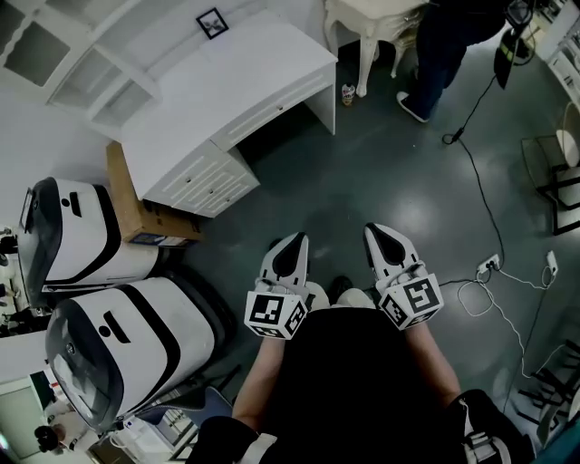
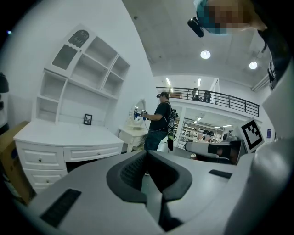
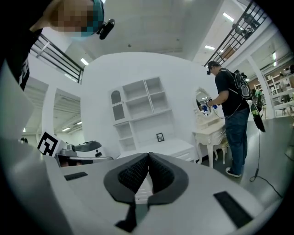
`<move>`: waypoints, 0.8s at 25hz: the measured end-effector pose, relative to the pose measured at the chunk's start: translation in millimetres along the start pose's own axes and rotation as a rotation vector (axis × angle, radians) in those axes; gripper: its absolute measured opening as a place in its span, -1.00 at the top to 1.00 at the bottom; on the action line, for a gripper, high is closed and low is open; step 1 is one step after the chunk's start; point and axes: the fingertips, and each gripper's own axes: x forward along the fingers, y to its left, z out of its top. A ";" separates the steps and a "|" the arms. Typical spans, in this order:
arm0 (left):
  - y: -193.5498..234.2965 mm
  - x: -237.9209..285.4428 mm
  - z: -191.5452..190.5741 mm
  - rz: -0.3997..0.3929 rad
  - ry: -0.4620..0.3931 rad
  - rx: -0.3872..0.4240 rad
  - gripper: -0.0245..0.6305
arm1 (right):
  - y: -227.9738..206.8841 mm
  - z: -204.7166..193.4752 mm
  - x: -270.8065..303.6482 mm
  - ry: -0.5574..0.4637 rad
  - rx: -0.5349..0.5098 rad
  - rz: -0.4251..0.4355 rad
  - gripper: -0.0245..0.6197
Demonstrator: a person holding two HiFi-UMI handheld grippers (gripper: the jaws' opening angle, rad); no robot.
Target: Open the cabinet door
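A white desk (image 1: 237,80) with a shelf hutch stands at the upper left of the head view. The hutch has an arched panelled cabinet door (image 2: 70,49), also seen in the right gripper view as the cabinet door (image 3: 117,104). The drawer fronts (image 1: 198,181) face the floor space. Both grippers are held close to the person's body, well away from the desk. My left gripper (image 1: 292,243) is shut with nothing in it, its pads meeting (image 2: 147,154). My right gripper (image 1: 381,232) is shut and empty too, its pads together (image 3: 148,157).
A cardboard box (image 1: 134,210) leans against the desk's left side. Two white-and-black machines (image 1: 83,237) (image 1: 127,349) stand at the left. Another person (image 1: 446,45) stands at a white dressing table (image 1: 367,20). Cables and a power strip (image 1: 489,265) lie on the grey floor at the right.
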 end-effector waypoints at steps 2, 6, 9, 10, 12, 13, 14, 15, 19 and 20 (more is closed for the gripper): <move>8.2 2.9 3.7 -0.002 -0.003 -0.008 0.85 | 0.6 -1.5 10.5 0.013 0.015 -0.003 0.87; 41.9 8.9 10.2 0.006 -0.004 -0.010 0.85 | 8.1 -3.5 46.3 0.028 0.011 -0.007 0.87; 80.1 15.1 20.2 0.027 -0.010 -0.016 0.85 | 16.0 -0.2 80.7 0.040 0.016 -0.011 0.87; 92.6 16.4 25.4 0.033 -0.014 -0.019 0.85 | 19.9 1.2 90.8 0.046 0.015 -0.008 0.87; 116.8 20.4 37.5 0.039 -0.024 -0.023 0.85 | 27.9 5.2 111.2 0.055 0.001 0.002 0.87; 128.6 23.6 43.4 0.040 -0.028 -0.025 0.85 | 31.1 7.9 122.2 0.057 -0.008 0.004 0.87; 140.1 27.2 48.6 0.037 -0.030 -0.027 0.85 | 33.8 10.7 133.4 0.058 -0.015 0.003 0.87; 150.9 30.6 53.1 0.031 -0.030 -0.031 0.85 | 36.6 12.8 144.5 0.060 -0.017 0.001 0.87; 182.8 40.2 65.8 -0.036 -0.017 -0.043 0.85 | 52.3 12.3 184.6 0.090 -0.013 0.009 0.87; 190.7 43.6 68.0 -0.049 -0.009 -0.034 0.85 | 56.5 11.7 195.1 0.098 -0.017 0.013 0.87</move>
